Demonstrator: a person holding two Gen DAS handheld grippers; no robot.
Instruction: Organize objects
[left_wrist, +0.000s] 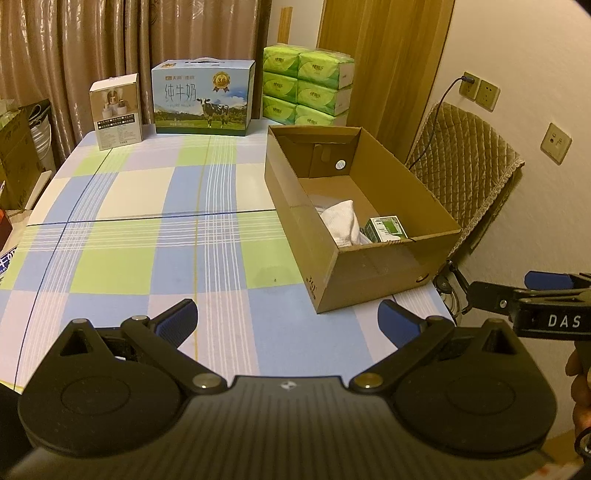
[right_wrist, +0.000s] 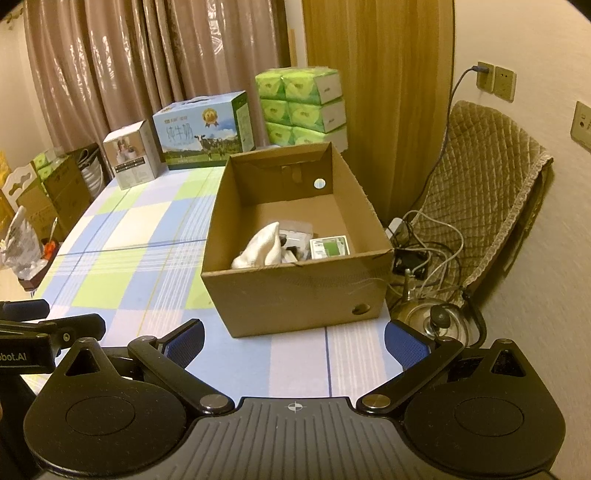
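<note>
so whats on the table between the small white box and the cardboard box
Only bare checked tablecloth lies between the small white box and the open cardboard box; both wrist views show it.

One open cardboard box (right_wrist: 295, 295) sits mid-frame, holding one white cloth (right_wrist: 260, 247) and one small green carton (right_wrist: 330, 248). Toward the top: one milk case (left_wrist: 203, 98), one small white box (left_wrist: 117, 110), six tissue packs (left_wrist: 306, 90) (visible ones, anyway).
</note>
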